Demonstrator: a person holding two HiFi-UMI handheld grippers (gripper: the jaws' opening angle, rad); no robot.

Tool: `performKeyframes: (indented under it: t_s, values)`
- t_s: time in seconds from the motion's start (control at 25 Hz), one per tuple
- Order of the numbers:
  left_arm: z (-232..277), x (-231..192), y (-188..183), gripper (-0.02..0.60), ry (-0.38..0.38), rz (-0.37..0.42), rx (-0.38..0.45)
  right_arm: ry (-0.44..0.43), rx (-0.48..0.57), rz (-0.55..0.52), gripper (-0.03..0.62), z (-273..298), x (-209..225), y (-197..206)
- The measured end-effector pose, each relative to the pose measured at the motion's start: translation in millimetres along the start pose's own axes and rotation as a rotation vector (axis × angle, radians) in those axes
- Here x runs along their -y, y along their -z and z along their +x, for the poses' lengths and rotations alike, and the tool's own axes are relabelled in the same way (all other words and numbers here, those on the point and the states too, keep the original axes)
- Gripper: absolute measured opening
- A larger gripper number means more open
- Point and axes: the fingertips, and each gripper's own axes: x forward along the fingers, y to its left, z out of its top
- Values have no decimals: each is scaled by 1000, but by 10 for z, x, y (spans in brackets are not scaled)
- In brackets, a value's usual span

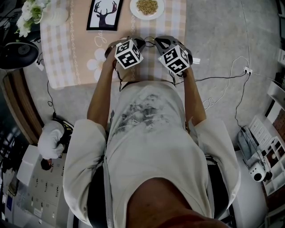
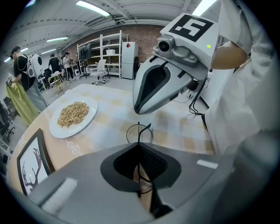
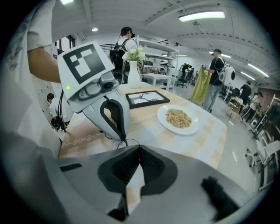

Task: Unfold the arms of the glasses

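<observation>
The glasses [image 2: 139, 132] are thin black wire; one round rim sticks out past my left gripper [image 2: 140, 151], which is shut on the frame. In the right gripper view the glasses wire [image 3: 127, 141] curls from the left gripper [image 3: 109, 114] into the spot where my right gripper's [image 3: 139, 151] jaws meet. Those jaws are shut, and they seem to pinch a glasses arm. In the head view both grippers, left [image 1: 142, 43] and right [image 1: 156, 42], hang tip to tip over the table's near part, with the wire glasses [image 1: 149, 39] between them.
The checked tablecloth [image 1: 67, 44] carries a white plate of grain [image 1: 147, 7], a framed deer picture [image 1: 104, 14] and a vase of white flowers [image 1: 33, 13]. Cables lie on the floor [image 1: 222, 67] to the right. People stand in the background [image 3: 214, 74].
</observation>
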Motion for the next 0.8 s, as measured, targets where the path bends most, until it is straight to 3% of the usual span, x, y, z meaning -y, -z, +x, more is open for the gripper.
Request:
performKeyframes:
  t_s: [0.48, 0.8]
  values:
    - [5, 13, 16, 12, 10, 15, -6, -56, -88, -160, 18, 203, -118, 130]
    - [5, 16, 14, 12, 17, 9, -1, -73, -93, -187, 18, 245, -126, 140]
